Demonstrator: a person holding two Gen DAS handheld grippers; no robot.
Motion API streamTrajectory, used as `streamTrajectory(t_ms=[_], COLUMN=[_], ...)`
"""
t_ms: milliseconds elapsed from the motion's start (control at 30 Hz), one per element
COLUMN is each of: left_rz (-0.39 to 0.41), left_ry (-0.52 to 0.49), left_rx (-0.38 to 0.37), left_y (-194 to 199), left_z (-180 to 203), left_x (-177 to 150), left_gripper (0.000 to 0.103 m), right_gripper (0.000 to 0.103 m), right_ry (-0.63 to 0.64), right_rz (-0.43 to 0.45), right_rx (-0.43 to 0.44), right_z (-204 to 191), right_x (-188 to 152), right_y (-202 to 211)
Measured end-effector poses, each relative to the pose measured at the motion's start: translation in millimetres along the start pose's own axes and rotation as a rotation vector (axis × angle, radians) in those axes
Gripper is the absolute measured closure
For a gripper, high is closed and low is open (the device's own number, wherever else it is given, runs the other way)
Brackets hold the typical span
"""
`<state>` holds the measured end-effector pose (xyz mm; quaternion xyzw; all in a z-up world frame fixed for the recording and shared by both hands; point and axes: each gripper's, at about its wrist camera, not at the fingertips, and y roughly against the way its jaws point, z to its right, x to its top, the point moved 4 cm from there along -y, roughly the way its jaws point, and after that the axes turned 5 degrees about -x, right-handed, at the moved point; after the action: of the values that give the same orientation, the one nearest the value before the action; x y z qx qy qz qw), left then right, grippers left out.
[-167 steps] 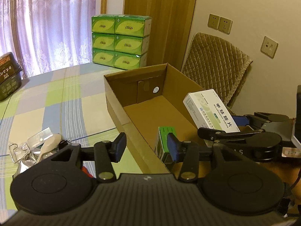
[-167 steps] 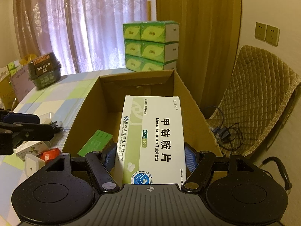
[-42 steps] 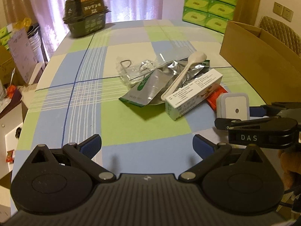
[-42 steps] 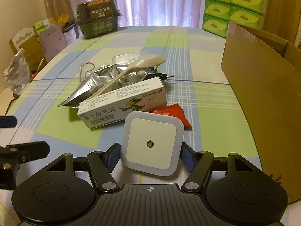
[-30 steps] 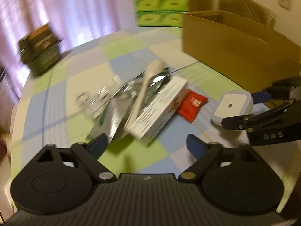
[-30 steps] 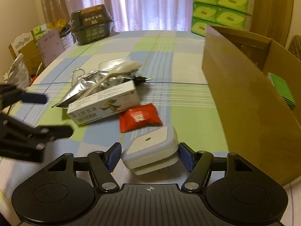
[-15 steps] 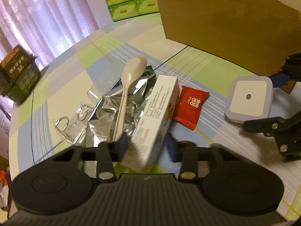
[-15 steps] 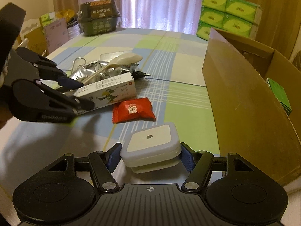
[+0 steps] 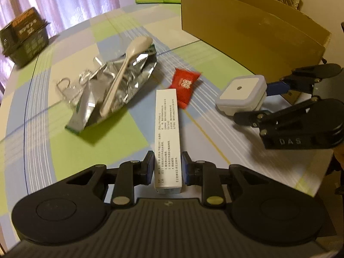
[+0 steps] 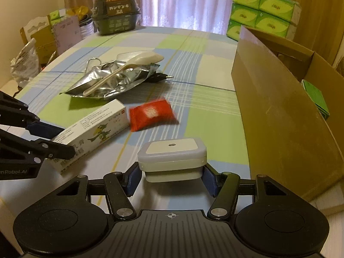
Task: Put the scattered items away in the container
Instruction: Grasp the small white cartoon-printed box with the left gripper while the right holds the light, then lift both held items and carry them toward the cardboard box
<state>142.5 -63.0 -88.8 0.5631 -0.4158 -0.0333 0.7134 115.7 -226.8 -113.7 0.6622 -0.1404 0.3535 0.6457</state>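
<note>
ointment box (image 9: 167, 137) now lifted, red sachet (image 9: 184, 84) beside

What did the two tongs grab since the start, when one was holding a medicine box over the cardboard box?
The right tongs let go of that medicine box and took hold of the white night light. The left tongs, empty before, closed on the long white box. The spoon, foil pouch and red packet stayed on the table.

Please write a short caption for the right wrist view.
Right gripper holds a white night light beside the cardboard box.
</note>
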Motion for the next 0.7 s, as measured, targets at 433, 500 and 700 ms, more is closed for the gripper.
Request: streamTrajectory(t_ms=[433, 500, 700], left_rz=[0.016, 0.015, 0.016], left_ry=[0.058, 0.061, 0.050], left_rx=[0.009, 0.009, 0.001], left_y=[-11, -14, -20], left_z=[-3, -4, -3], left_x=[11, 12, 18], left_gripper=[0.070, 0.070, 0.066], right_gripper=[0.017, 0.017, 0.017], right_ry=[0.019, 0.013, 0.000], right_rz=[0.042, 0.041, 0.044], right_rx=[-0.023, -0.015, 0.003], right_z=[-2, -1, -1], right_x=[0, 2, 7], right_y=[-8, -11, -16])
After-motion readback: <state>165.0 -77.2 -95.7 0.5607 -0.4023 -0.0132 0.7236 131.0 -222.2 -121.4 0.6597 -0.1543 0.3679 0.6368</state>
